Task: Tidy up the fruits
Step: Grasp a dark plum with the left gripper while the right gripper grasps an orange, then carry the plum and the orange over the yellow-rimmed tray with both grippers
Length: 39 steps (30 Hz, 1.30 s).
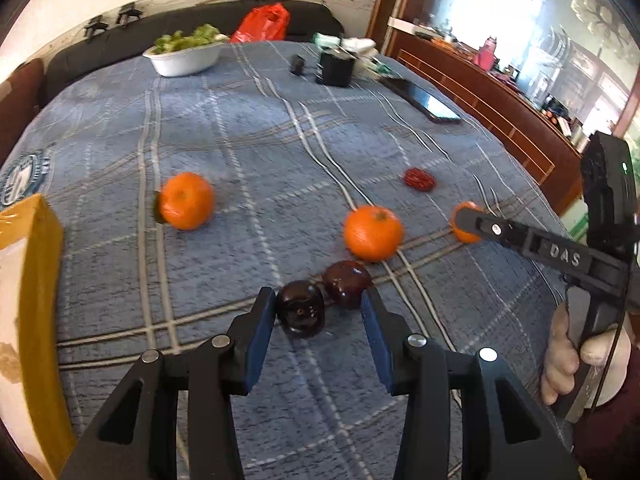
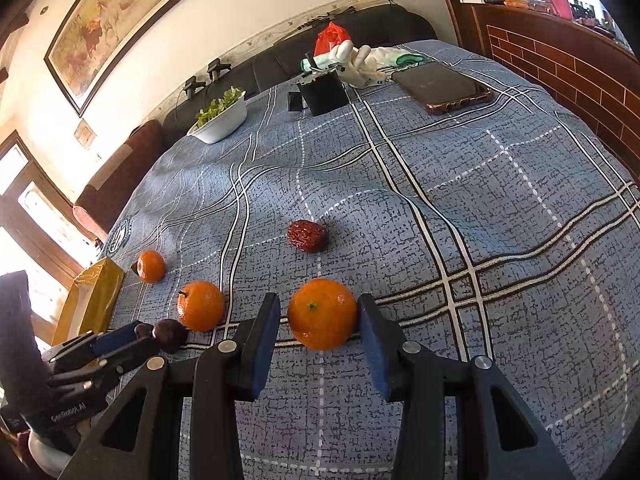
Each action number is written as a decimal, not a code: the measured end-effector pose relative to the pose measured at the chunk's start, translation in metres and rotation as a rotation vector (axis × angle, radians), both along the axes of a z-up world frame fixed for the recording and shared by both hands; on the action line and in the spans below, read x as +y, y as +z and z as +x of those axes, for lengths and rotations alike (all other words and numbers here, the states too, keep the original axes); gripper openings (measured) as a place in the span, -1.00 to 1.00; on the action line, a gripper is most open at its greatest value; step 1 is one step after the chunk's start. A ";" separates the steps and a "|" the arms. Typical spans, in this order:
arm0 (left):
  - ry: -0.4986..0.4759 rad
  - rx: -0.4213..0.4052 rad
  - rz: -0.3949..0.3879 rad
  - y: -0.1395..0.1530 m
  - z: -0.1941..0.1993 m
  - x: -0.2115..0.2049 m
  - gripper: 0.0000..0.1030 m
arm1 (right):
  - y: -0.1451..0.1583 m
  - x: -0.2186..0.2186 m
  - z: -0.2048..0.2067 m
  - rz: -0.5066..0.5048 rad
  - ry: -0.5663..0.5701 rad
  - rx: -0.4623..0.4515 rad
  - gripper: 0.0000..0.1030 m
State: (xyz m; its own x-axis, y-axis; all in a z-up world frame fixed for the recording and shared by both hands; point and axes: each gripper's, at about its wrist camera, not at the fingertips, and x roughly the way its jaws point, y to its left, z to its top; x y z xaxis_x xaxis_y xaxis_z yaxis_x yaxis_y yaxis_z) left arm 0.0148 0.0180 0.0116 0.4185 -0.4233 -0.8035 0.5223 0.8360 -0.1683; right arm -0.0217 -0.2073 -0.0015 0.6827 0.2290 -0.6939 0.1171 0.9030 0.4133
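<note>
Three tangerines lie on the blue checked cloth [image 1: 280, 160]: one on the left [image 1: 186, 200], one in the middle [image 1: 374, 232], and a third [image 2: 322, 314] between my right gripper's [image 2: 319, 299] pads, which are shut on it. A wrinkled red jujube [image 2: 307, 235] sits behind it. My left gripper [image 1: 318, 294] stands open around a glossy dark red fruit [image 1: 300, 314] that rests on the cloth against the left pad, with a gap to the right pad. A second dark red fruit [image 1: 346, 284] lies just past the right fingertip.
A yellow box [image 1: 28, 280] stands at the left edge of the cloth. At the back are a white bowl of greens [image 1: 184, 58], a black box [image 1: 334, 66], a phone [image 2: 444, 86] and a red bag [image 1: 264, 22]. A hand [image 1: 560, 360] holds the right gripper's handle.
</note>
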 end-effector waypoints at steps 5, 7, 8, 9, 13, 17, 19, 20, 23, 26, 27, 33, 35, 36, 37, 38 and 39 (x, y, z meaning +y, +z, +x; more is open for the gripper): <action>-0.009 -0.015 0.011 -0.003 -0.008 -0.012 -0.41 | 0.000 0.000 0.000 0.004 0.003 -0.001 -0.18; 0.008 -0.017 0.015 -0.003 -0.008 -0.012 -0.51 | -0.001 -0.001 0.000 0.007 0.005 0.002 -0.26; 0.017 -0.018 0.013 -0.003 -0.009 -0.011 -0.51 | 0.000 -0.001 0.000 0.010 0.006 0.002 -0.26; 0.025 -0.021 0.011 -0.003 -0.010 -0.010 -0.51 | 0.000 -0.001 -0.001 0.011 0.005 0.002 -0.26; 0.045 -0.033 -0.009 0.002 -0.016 -0.006 -0.51 | 0.000 -0.001 -0.002 0.012 0.004 0.001 -0.26; 0.067 -0.050 -0.034 0.013 -0.024 0.000 -0.51 | 0.000 -0.002 -0.003 0.023 0.000 -0.001 -0.26; 0.082 -0.064 -0.049 0.019 -0.031 0.004 -0.51 | 0.000 -0.004 -0.004 0.032 -0.004 -0.005 -0.26; 0.093 -0.072 -0.057 0.023 -0.034 0.008 -0.51 | 0.000 -0.004 -0.004 0.034 -0.006 -0.007 -0.26; 0.147 -0.097 -0.082 0.036 -0.045 0.026 -0.50 | 0.002 -0.004 -0.005 0.036 -0.011 -0.015 -0.26; 0.212 -0.114 -0.116 0.050 -0.055 0.051 -0.50 | 0.003 -0.005 -0.006 0.032 -0.018 -0.024 -0.26; 0.232 -0.120 -0.119 0.053 -0.058 0.059 -0.50 | 0.004 -0.005 -0.007 0.029 -0.023 -0.029 -0.26; 0.377 -0.149 -0.132 0.072 -0.077 0.125 -0.50 | 0.013 0.007 -0.009 -0.038 -0.014 -0.050 -0.26; 0.424 -0.156 -0.136 0.074 -0.085 0.148 -0.50 | 0.022 0.019 -0.014 -0.050 0.006 -0.065 -0.26; 0.452 -0.157 -0.140 0.075 -0.088 0.161 -0.50 | 0.027 0.027 -0.017 -0.056 0.021 -0.073 -0.26; 0.474 -0.157 -0.145 0.075 -0.090 0.171 -0.49 | 0.033 0.037 -0.021 -0.062 0.042 -0.081 -0.26; 0.507 -0.154 -0.150 0.074 -0.093 0.185 -0.49 | 0.039 0.049 -0.024 -0.068 0.065 -0.088 -0.25; 0.536 -0.151 -0.152 0.073 -0.096 0.196 -0.49 | 0.044 0.059 -0.026 -0.074 0.087 -0.095 -0.25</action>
